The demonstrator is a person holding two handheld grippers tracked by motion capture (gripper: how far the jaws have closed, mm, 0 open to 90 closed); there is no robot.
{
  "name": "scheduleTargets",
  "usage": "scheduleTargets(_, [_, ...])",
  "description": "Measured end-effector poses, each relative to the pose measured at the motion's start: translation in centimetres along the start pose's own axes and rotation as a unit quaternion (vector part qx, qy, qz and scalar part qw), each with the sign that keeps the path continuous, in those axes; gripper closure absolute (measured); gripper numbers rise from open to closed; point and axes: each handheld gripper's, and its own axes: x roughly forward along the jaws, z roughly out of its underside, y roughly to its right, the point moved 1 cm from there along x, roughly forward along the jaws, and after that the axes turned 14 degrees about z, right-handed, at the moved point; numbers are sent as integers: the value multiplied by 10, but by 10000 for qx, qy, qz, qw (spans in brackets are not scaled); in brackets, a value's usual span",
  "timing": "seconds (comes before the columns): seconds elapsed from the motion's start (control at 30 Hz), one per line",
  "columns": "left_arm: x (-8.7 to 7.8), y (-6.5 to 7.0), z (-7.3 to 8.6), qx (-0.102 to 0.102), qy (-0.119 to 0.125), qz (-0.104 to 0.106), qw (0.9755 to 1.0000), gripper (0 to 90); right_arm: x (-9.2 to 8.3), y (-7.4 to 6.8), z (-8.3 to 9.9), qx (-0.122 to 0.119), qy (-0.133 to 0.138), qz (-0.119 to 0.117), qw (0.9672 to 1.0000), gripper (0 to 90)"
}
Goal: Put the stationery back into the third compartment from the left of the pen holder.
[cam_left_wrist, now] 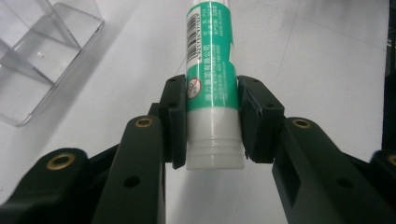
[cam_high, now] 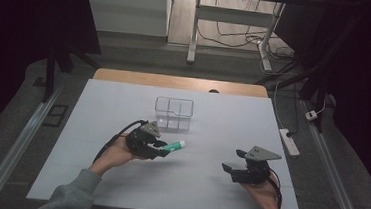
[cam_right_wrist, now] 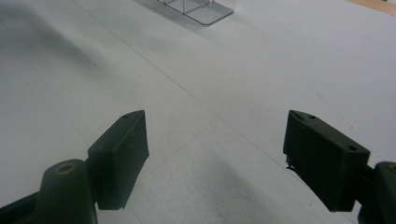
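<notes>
A green and white glue stick (cam_high: 174, 146) (cam_left_wrist: 212, 70) is held above the white table, its free end pointing right toward the table's middle. My left gripper (cam_high: 162, 149) (cam_left_wrist: 211, 123) is shut on it, both black pads pressed against the lower part of the tube near its white base. A clear plastic box with compartments (cam_high: 174, 112) (cam_left_wrist: 37, 51) stands just behind and to the right of that gripper. My right gripper (cam_high: 233, 161) (cam_right_wrist: 217, 158) hovers low at the front right of the table, jaws wide apart with nothing between them.
The white sheet (cam_high: 211, 131) covers the table, with a wooden edge (cam_high: 180, 81) at the far side. A power strip (cam_high: 289, 141) lies on the floor right of the table. The clear box's corner (cam_right_wrist: 201, 9) lies far ahead in the right gripper view.
</notes>
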Motion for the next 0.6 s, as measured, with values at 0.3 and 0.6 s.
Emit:
scheduleTargets(0.3, [15,3,-12,220,-155,140,9995,646,3,-8,-6,-87,23,-79,9999,215])
scheduleTargets(0.6, [28,7,-22,355,-235,240,9988,646,4,-15,-10,-236,7,-89,9997,215])
